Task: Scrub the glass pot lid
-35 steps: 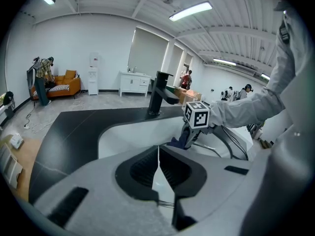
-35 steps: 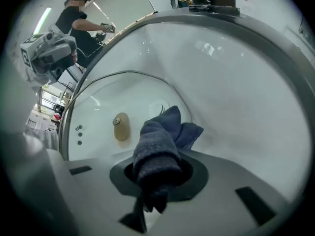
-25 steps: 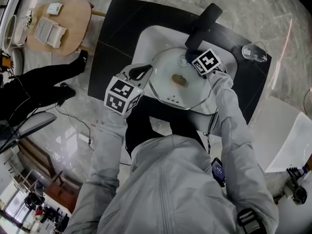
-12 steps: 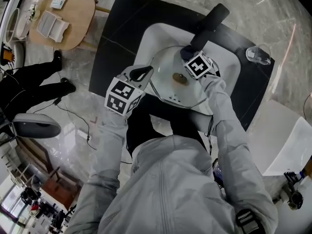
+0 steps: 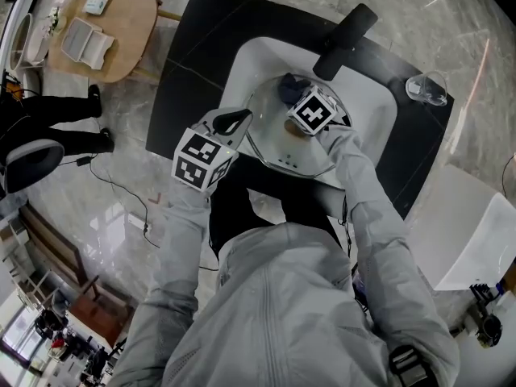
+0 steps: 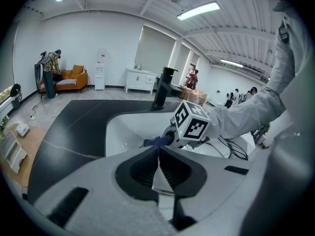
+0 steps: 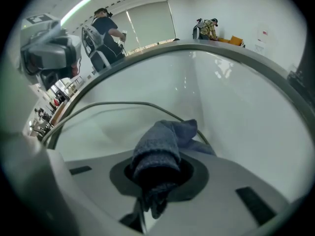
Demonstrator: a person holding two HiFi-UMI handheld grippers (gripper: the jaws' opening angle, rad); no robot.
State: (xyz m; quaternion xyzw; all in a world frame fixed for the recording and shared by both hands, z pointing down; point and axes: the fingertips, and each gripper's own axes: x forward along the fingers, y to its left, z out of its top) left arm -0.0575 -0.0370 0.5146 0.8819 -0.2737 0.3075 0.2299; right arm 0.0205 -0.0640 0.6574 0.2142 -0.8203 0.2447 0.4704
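Your left gripper [image 5: 240,119] is clamped on the near-left rim of the glass pot lid [image 5: 274,143]. In the left gripper view its dark pads [image 6: 142,168] meet at the tips, and the lid's metal-edged rim shows pinched between them lower down. Its marker cube [image 5: 201,158] sits over the black counter [image 5: 193,47], at the sink's near-left corner.

The lid is held inside the white sink [image 5: 242,63], which is set into that counter. Whether it rests on the basin or hangs clear of it cannot be told. Part of its brown knob [image 5: 292,131] peeks out near the middle, just under your other gripper's cube.

Further right, your right gripper [image 5: 292,95] reaches across the lid from the near side toward its far edge. Its jaws are closed on a bunched dark blue cloth [image 7: 162,141], which fills the hollow between them and pokes out past the tips. In the right gripper view the free end of the cloth lies at the lid's thin curved rim, with the white sink wall rising behind it. In the head view the cloth shows as a blue lump at the lid's far side.

Beyond that, the black faucet [image 5: 345,40] slants over the sink's far edge. A clear glass [image 5: 424,87] stands on the counter at far right, well apart from the lid.
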